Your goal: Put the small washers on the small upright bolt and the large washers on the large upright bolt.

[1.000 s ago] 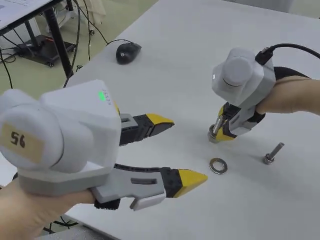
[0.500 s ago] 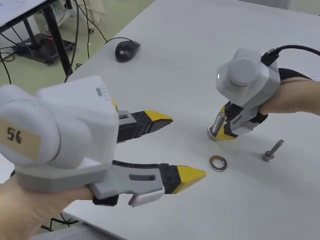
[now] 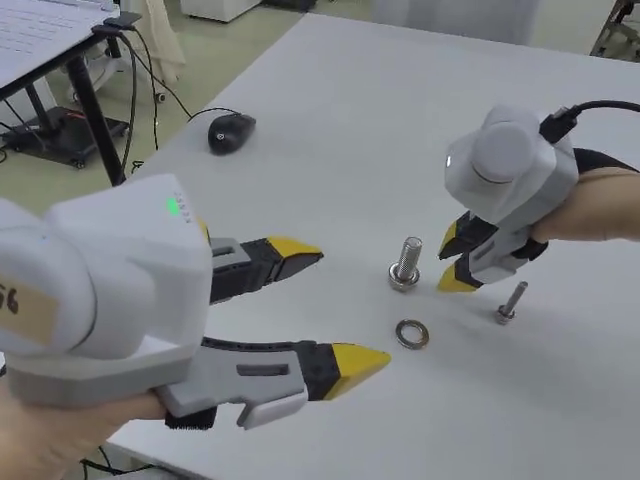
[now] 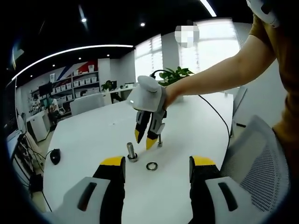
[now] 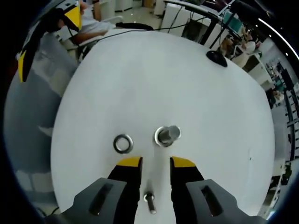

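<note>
Washer (image 5: 123, 143) lies just ahead of the right gripper (image 5: 155, 162), clear of its jaws.

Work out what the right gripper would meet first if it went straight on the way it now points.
Probably the bare table, close beside the large bolt. The right gripper points down just short of that bolt; depth is unclear, so it might clip it.

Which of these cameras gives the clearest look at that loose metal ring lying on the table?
The right gripper view: it looks almost straight down on the washer, so ring and hole show plainly. The head view shows the washer slanted; the left gripper view, small and far.
</note>
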Action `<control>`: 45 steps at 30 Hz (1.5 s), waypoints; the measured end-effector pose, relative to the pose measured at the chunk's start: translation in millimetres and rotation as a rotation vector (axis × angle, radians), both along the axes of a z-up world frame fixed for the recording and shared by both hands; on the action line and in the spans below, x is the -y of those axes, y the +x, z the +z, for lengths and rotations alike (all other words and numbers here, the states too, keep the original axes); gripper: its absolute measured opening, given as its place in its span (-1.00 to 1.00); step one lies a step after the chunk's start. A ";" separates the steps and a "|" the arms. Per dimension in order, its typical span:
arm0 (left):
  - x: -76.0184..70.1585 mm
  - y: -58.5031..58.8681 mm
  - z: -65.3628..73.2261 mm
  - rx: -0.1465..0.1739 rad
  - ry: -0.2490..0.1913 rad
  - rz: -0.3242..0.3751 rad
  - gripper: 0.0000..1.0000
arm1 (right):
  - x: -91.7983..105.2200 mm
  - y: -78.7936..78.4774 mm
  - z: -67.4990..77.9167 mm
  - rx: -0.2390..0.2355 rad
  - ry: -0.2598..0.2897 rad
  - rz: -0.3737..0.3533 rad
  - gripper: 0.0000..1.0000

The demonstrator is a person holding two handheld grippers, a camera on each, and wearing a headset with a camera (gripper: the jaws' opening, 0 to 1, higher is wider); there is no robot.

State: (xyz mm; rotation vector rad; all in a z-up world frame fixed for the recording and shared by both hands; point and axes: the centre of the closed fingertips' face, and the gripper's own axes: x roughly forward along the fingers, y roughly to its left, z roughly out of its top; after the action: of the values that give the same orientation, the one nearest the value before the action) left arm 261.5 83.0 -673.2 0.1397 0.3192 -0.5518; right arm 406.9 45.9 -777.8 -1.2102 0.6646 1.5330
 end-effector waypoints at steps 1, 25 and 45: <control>1.3 -1.6 1.1 0.004 0.002 -0.002 0.08 | 1.6 -4.7 1.0 -0.005 0.007 -0.003 -0.52; -4.3 -18.8 6.5 0.027 0.018 0.018 0.08 | -0.1 -53.0 -23.0 -0.070 0.012 0.023 -0.44; -15.0 -8.3 1.5 0.017 -0.003 0.041 0.08 | -8.2 -47.6 -49.6 -0.118 -0.057 0.046 -0.36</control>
State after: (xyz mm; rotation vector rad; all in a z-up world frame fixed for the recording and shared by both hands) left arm 253.3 98.0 -671.7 0.1344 0.3044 -0.5104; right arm 359.3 54.1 -827.4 -1.1914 0.7670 1.6436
